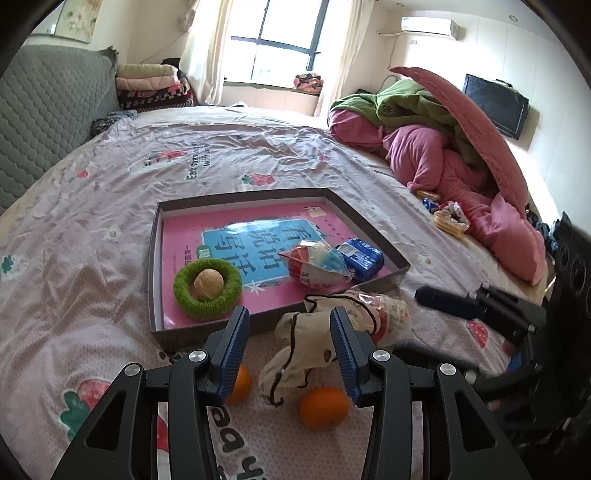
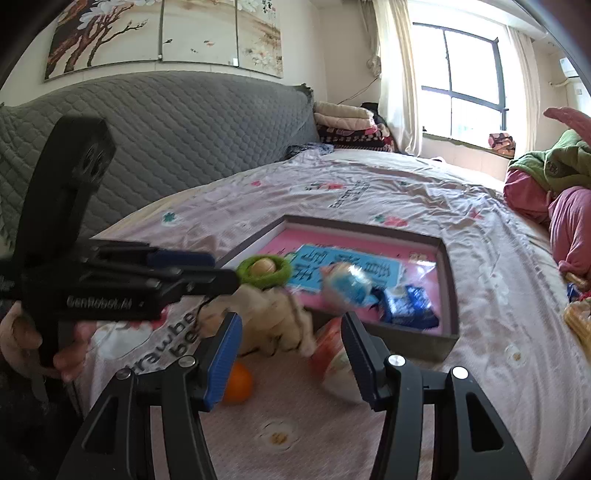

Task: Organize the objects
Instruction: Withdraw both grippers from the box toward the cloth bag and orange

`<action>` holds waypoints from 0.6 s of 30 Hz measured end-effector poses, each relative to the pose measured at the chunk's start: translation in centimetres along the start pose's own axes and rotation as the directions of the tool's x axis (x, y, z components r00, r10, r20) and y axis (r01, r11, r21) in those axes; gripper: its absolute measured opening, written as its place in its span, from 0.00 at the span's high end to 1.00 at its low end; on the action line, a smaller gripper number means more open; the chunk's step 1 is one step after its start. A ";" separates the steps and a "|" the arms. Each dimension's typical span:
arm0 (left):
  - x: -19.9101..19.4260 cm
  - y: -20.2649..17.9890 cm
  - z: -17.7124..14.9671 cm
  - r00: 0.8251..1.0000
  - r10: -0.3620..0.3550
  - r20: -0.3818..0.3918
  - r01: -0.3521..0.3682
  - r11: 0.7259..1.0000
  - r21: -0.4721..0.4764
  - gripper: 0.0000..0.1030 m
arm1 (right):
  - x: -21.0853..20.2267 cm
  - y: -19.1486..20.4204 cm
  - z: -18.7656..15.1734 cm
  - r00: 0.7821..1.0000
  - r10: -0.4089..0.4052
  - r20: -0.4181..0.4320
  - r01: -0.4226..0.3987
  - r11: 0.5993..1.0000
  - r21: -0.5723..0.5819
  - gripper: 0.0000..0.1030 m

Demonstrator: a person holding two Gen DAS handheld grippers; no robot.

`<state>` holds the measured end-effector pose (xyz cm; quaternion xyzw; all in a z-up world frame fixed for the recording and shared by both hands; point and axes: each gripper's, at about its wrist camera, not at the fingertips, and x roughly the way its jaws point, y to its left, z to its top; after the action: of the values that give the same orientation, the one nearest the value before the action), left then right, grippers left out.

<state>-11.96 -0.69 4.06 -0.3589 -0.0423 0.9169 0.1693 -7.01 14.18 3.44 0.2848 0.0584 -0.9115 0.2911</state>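
Between the left gripper's [image 1: 290, 354] wide-spread fingers — untouched — lies the cream drawstring pouch [image 1: 314, 343]; right gripper's [image 2: 291, 358] likewise wide.

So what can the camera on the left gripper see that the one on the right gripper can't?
Only the left wrist view shows the second orange, the air conditioner and the dark screen on the far wall. Only the right wrist view shows the wall painting and the hand holding the left gripper. Both show the grey tray with the green ring, blue packet and snack bag, plus the cream pouch and one orange on the bed.
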 end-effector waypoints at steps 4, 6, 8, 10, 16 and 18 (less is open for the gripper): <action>-0.4 0.0 -0.3 1.000 -0.009 0.001 0.009 1.000 -0.008 0.55 | -0.2 0.8 -1.0 1.000 0.016 -0.007 -0.016 1.000 0.005 0.46; -0.6 0.0 -0.4 1.000 -0.012 0.002 0.012 1.000 -0.011 0.55 | -0.2 1.2 -1.3 1.000 0.022 -0.012 -0.022 1.000 0.004 0.46; -0.9 0.0 -0.6 1.000 -0.013 0.005 0.013 1.000 -0.013 0.55 | -0.2 1.7 -1.7 1.000 0.020 -0.017 -0.020 1.000 -0.005 0.45; -1.0 -0.1 -0.7 1.000 -0.019 0.005 0.019 1.000 -0.013 0.55 | -0.2 2.0 -2.2 0.999 0.021 -0.028 -0.021 1.000 -0.014 0.44; -1.2 -0.7 -1.0 1.000 -0.031 -0.001 0.031 0.999 0.011 0.55 | 0.2 2.9 -2.9 0.998 0.033 -0.054 -0.034 0.999 -0.022 0.44; -1.1 -0.9 -1.1 0.999 -0.038 -0.007 0.038 0.999 0.013 0.55 | 0.3 3.1 -3.1 0.998 0.030 -0.061 -0.032 0.999 -0.024 0.44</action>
<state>-10.22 -0.29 4.07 -0.3600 -0.0425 0.9126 0.1892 -3.95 12.29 0.83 0.3095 0.0741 -0.8970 0.3068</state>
